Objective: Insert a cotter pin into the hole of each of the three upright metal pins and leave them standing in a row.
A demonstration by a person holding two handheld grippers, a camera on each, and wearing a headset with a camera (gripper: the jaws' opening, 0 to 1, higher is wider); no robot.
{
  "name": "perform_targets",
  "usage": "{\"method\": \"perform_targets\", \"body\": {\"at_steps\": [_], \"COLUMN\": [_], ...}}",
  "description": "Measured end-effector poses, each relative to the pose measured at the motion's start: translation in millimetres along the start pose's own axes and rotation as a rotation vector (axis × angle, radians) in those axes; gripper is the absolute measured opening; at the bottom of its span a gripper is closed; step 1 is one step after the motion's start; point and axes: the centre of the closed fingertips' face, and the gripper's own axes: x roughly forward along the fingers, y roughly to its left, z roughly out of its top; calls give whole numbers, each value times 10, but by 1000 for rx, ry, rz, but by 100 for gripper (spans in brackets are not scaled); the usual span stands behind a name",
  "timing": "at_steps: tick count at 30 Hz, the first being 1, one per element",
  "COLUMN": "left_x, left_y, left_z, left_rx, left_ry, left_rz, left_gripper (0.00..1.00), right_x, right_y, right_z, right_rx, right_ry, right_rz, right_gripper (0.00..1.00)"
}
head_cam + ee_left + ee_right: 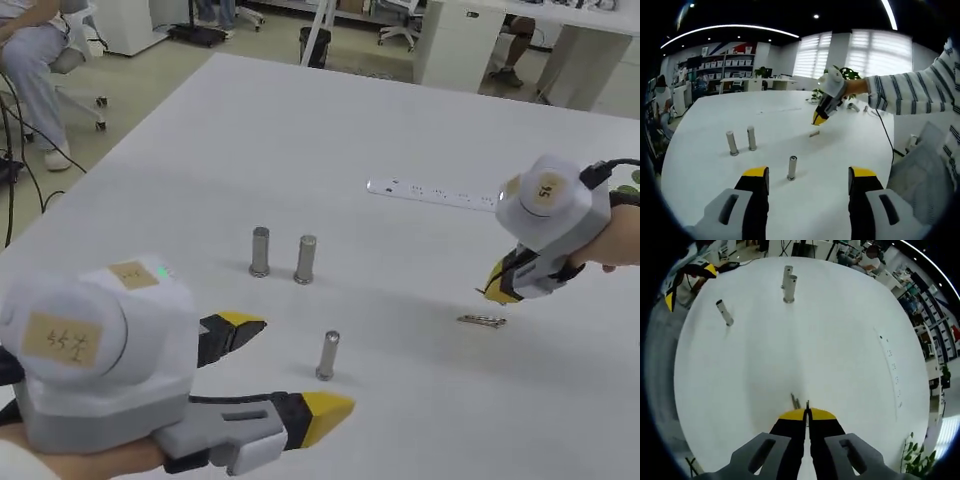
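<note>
Yellow-tipped jaws of the left gripper (288,363) sit nearest, low and left in the head view, spread wide apart with nothing between them. In the left gripper view (809,175) the same jaws frame a bare stretch of the white table (400,130).

Just beyond the jaw tips, the nearest metal pin (327,355) (792,167) stands upright on its own. Farther back and to the left, a second metal pin (260,251) and a third metal pin (305,259) stand upright side by side, close together but apart from each other.

To the right, level with the nearest pin, a few small cotter pins (482,321) (795,401) lie flat on the table. The right gripper (493,290) (807,412) hangs just above them, pointing down, its jaws pressed together. A thin sliver of metal shows at the seam of the tips; I cannot tell whether it is a pin being held.

Behind the right gripper, a long white power strip (430,193) lies flat on the table. Past the far edge are office chairs and seated people.
</note>
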Motion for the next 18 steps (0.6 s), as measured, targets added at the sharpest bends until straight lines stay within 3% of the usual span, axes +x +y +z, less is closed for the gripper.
{"method": "perform_targets", "body": {"at_steps": [6, 13, 16, 18], "left_x": [31, 96, 114, 127], "left_y": [-40, -4, -26, -36], "left_z": [93, 174, 194, 212], "left_rx": [0, -33, -32, -38], "left_ry": [-33, -48, -46, -45], "left_rz": [-30, -29, -48, -60], "left_gripper": [58, 60, 58, 55], "right_x": [-113, -203, -261, -299], "right_y": [70, 210, 242, 289], "right_z": [95, 126, 244, 272], "right_rx": [5, -13, 32, 36], "right_ry": [-70, -107, -198, -222], "right_rz": [-37, -86, -124, -134], "right_gripper": [2, 2, 2, 2]}}
